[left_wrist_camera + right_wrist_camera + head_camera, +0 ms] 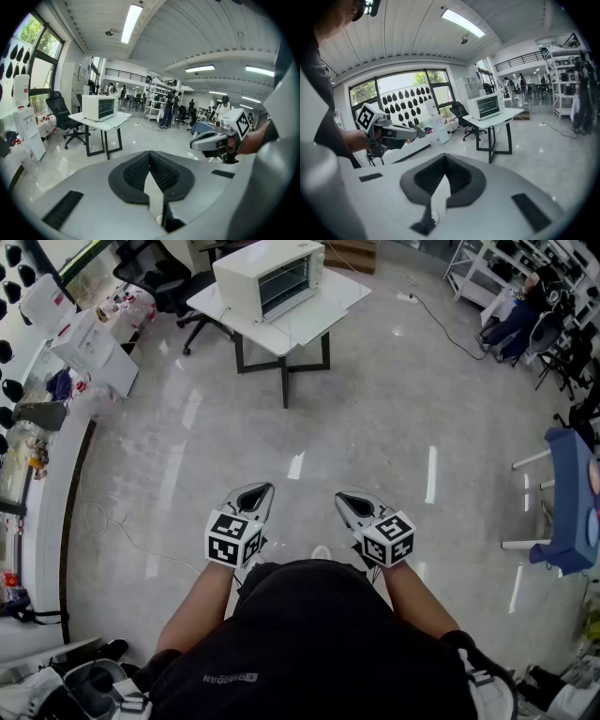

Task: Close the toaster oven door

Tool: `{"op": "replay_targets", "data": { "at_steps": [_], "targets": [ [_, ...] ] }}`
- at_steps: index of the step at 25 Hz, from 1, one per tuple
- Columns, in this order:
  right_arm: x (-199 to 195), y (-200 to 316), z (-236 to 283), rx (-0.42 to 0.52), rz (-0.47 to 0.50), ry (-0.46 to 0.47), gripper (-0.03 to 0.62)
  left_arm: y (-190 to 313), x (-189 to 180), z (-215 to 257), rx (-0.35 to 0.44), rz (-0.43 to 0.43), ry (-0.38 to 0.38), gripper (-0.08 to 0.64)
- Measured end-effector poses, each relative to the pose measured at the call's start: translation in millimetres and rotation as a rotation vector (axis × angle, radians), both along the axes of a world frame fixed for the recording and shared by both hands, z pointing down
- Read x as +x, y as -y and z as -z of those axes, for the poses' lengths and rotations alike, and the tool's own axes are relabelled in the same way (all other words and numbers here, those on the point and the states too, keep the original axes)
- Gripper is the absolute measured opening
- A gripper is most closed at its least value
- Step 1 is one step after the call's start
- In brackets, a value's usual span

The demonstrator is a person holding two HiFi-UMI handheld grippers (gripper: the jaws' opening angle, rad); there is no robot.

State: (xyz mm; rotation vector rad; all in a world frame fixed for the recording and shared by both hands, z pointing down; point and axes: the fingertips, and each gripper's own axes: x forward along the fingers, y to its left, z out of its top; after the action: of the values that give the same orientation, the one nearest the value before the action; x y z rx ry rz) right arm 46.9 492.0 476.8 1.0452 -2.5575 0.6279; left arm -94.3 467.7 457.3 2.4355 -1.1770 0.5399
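White toaster oven (270, 277) on far counter (314, 322); door (286, 284) position unclear. Left gripper (261, 493), right gripper (347, 502): 2 closed, empty. Approach squarely, then push door.

Slim pickings for reading here. On the person's black shirt (319, 634), low in the head view, there is one short line of pale lettering (230, 678). It sits upside down to the camera and is too small to spell out with any confidence. The left hand-held gripper (262, 488) and the right hand-held gripper (343, 496) each carry a cube faced with black-and-white square code markers, which are patterns only, with no letters or digits. Over by the left wall, a white box-shaped unit (52, 301) shows a small red label, and that is unreadable too.
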Motion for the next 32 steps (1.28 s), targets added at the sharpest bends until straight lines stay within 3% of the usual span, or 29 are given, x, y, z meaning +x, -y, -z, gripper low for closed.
{"op": "replay_targets", "data": {
  "at_steps": [14, 21, 32],
  "targets": [
    [2.5, -5.7, 3.0, 0.005, 0.038, 0.025, 0.001, -6.8, 9.5, 3.7, 0.017, -0.005, 0.008, 0.003],
    [13.4, -1.4, 0.3, -0.003, 0.041, 0.029, 0.002, -2.2, 18.4, 3.7, -0.037, 0.054, -0.096, 0.003],
    [56.2, 7.8, -1.4, 0.006, 0.063, 0.046, 0.002, -2.1, 59.5, -1.6, -0.016, 0.076, -0.043, 0.003]
  ]
}}
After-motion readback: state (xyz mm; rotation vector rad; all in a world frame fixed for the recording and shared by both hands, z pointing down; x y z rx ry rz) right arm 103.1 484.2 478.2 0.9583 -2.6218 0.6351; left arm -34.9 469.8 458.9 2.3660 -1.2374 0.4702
